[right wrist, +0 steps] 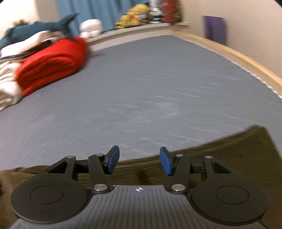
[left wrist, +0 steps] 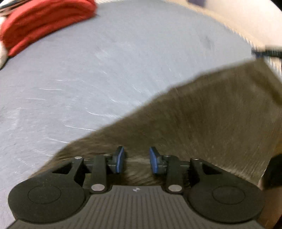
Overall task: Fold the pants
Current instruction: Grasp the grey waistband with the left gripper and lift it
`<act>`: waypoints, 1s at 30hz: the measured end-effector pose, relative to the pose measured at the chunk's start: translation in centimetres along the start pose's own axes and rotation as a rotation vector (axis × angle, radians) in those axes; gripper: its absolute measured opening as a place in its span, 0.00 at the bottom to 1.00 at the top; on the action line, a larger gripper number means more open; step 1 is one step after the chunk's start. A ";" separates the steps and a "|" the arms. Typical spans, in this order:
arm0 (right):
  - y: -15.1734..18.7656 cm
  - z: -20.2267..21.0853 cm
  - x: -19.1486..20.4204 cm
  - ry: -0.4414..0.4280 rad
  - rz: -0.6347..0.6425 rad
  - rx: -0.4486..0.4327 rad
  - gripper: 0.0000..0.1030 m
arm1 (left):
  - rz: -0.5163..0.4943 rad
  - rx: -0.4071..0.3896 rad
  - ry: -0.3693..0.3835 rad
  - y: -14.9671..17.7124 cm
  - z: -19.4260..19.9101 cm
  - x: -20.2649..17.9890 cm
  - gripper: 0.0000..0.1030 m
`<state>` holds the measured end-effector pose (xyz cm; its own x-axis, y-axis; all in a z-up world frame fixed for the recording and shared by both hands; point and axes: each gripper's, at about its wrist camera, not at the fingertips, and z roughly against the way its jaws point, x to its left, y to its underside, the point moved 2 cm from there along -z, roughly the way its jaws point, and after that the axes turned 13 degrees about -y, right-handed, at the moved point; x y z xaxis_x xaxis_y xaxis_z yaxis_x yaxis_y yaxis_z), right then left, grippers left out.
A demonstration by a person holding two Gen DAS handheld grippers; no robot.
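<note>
Both hand-held grippers point(left wrist: 135, 159) point(right wrist: 139, 161) tilt down, open, over pants point(left wrist: 202, 126)

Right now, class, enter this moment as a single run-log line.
task: fold pants | left tool: open, empty | right tool: open, empty | pants: flat on grey bed | red blanket: aside

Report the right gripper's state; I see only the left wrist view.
Observer: The right gripper is open, with nothing between its pads. The edge of the dark pants lies just beneath it.
Operator: Tell me what sits behind the red blanket.
Observer: A blue shark plush lies on the pile behind the red blanket.
Operator: Describe what is past the bed's far end.
Observer: A ledge there holds yellow plush toys, in front of a blue curtain.
</note>
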<state>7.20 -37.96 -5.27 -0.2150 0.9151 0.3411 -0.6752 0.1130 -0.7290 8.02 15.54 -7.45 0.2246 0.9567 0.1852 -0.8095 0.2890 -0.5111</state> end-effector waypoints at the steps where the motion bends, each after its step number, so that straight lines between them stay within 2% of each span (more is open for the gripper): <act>1: 0.0 -0.1 1.5 -0.024 0.026 0.004 0.52 | 0.060 -0.019 0.010 0.0 0.9 1.4 0.35; 4: 0.3 -0.6 6.9 -0.098 0.144 0.012 0.52 | 0.221 -0.043 -0.003 1.0 2.9 6.3 0.39; 6: 0.8 -0.8 10.9 -0.156 0.225 0.014 0.52 | 0.309 -0.039 -0.040 2.3 4.1 8.8 0.42; 9: 1.6 -1.3 16.2 -0.256 0.338 0.034 0.52 | 0.416 -0.010 -0.127 5.5 5.3 11.9 0.50; 11: 2.0 -1.4 19.1 -0.307 0.403 0.047 0.53 | 0.466 0.011 -0.146 7.1 5.7 13.2 0.58; 13: 2.2 -1.5 21.1 -0.342 0.443 0.063 0.53 | 0.479 0.047 -0.134 8.7 5.8 13.8 0.64; 15: 2.6 -1.7 22.9 -0.370 0.462 0.080 0.53 | 0.480 0.081 -0.090 9.6 5.3 13.7 0.64; 18: 2.9 -1.7 25.2 -0.412 0.489 0.088 0.56 | 0.476 0.092 -0.026 10.8 5.4 12.7 0.64; 21: 3.6 -1.4 27.1 -0.432 0.518 0.085 0.59 | 0.425 0.101 -0.015 10.6 4.8 11.4 0.64; 22: 3.7 -1.7 27.6 -0.436 0.524 0.087 0.60 | 0.398 0.100 -0.034 10.7 4.9 10.9 0.61; 24: 4.1 -1.8 28.3 -0.441 0.526 0.094 0.60 | 0.354 0.082 -0.046 10.6 4.9 10.6 0.38; 25: 4.2 -2.0 28.5 -0.442 0.524 0.098 0.60 | 0.351 0.067 -0.049 11.0 5.6 10.9 0.22; 28: 4.7 -2.1 29.0 -0.450 0.520 0.104 0.60 | 0.351 0.005 -0.122 11.0 8.4 12.9 0.20; 30: 5.0 -1.9 29.2 -0.462 0.524 0.106 0.60 | 0.385 0.006 -0.076 11.8 9.2 14.6 0.22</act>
<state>-1.07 -9.97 -0.08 -0.7924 0.5780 0.1951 -0.4608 -0.3576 -0.8123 -3.30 32.59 -3.04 -0.1372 0.9896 0.0430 -0.8301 -0.0912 -0.5501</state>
